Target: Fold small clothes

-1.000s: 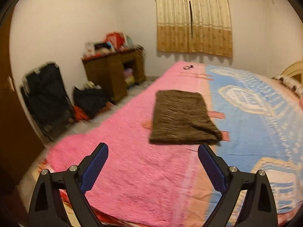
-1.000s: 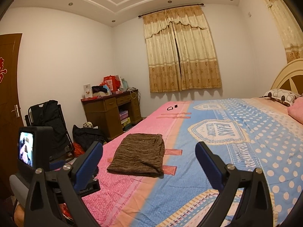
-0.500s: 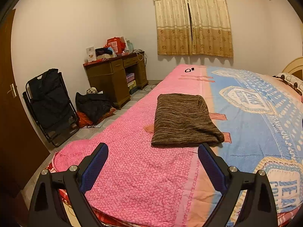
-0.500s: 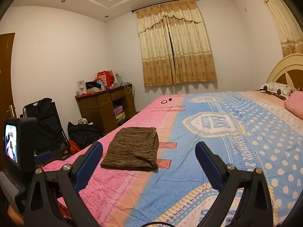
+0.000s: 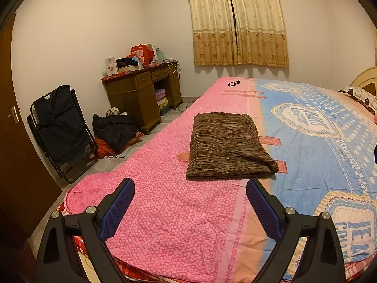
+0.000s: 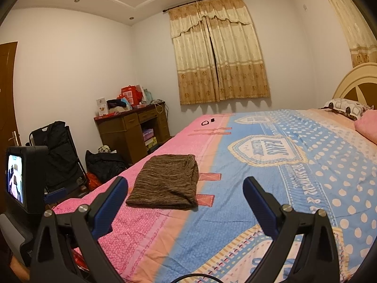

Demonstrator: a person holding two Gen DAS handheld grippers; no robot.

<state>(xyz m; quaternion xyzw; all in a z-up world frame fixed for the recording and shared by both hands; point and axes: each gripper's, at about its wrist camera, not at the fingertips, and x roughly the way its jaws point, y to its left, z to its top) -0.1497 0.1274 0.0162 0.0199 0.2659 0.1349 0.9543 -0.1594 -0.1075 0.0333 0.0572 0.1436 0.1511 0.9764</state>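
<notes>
A brown striped garment (image 5: 226, 146), folded into a neat rectangle, lies flat on the bed where the pink cover meets the blue. It also shows in the right wrist view (image 6: 166, 181). My left gripper (image 5: 190, 188) is open and empty, held above the pink cover just short of the garment's near edge. My right gripper (image 6: 186, 188) is open and empty, held above the bed near its foot, with the garment ahead and slightly left. The left gripper's body with its small screen (image 6: 15, 179) shows at the left of the right wrist view.
The bed (image 5: 165, 212) has a pink and blue cover and fills the foreground. Two small black items (image 5: 233, 83) lie at its far end. A wooden desk (image 5: 139, 92), a folded black chair (image 5: 61, 127) and a dark bag (image 5: 115, 132) stand along the left wall. Pillows (image 6: 346, 108) lie by the headboard.
Both grippers have drawn back and lifted a little from the bed, so the views tilted up and steadied. The folded garment has not moved. Both grippers stay open.
</notes>
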